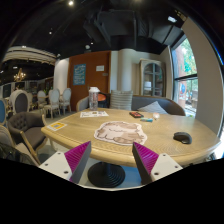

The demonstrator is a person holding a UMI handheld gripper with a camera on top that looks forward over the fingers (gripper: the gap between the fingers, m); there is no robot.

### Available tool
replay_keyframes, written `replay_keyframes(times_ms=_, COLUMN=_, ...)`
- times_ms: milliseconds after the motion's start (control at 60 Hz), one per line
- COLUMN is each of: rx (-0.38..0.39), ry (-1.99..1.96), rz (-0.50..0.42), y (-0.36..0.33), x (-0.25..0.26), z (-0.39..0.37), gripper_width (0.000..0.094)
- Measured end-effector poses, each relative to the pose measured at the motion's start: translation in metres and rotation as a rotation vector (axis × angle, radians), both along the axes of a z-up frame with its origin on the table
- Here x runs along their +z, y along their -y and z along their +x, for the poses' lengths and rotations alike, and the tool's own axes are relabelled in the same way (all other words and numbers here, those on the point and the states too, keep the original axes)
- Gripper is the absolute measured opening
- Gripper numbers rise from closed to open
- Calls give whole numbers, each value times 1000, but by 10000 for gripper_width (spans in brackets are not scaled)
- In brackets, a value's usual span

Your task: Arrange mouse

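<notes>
- The gripper (110, 160) hangs back from the near edge of the round wooden table (60, 140), its two fingers spread well apart with nothing between them; the magenta pads (76, 158) face each other across an open gap.
- Through that gap a dark round pedestal base (106, 175) shows below the tabletop.
- The table's near rim curves across just beyond the fingertips; bare pale wood runs on both sides of the middle.
- The mouse (182, 137) sits at about two o'clock from the fingers, close to the table's right rim, well apart from the gripper. It is small, dark, low and rounded; its long axis seems to run roughly across the view, but I cannot tell which end is the front.
- A light printed mat (120, 132) lies flat at twelve o'clock, just ahead of the fingers, irregular in outline.
- A small yellow card (57, 126) rests at ten o'clock near the left rim.
- Papers (93, 114) and a tall pale cup (93, 97) stand at the far side, around eleven o'clock.
- A grey padded chair (25, 128) stands by the left edge; pale chairs (52, 98) line the room beyond.
</notes>
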State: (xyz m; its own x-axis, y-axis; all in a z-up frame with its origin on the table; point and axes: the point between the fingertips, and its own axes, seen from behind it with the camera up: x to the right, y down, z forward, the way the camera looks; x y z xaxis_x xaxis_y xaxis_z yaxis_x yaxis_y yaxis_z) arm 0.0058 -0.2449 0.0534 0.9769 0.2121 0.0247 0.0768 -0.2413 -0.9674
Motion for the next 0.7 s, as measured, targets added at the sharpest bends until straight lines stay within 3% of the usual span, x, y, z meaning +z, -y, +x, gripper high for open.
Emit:
replay_keyframes(times_ms=117, rx=-38, ry=8, rz=-21, y=-3, x=-5, z=28, gripper_width=851)
replay_keyframes(times_ms=383, rx=-232, ry=46, rz=-44, y=-32, x=-22, z=154, gripper_width=850)
replay_keyframes(times_ms=517, rx=-349, ry=90, rz=-100, y=-56, x=-33, z=237, gripper_width=848)
replay_keyframes(times_ms=700, rx=-399, ry=133, rz=-216, y=-97, x=-58, z=316, gripper_width=843)
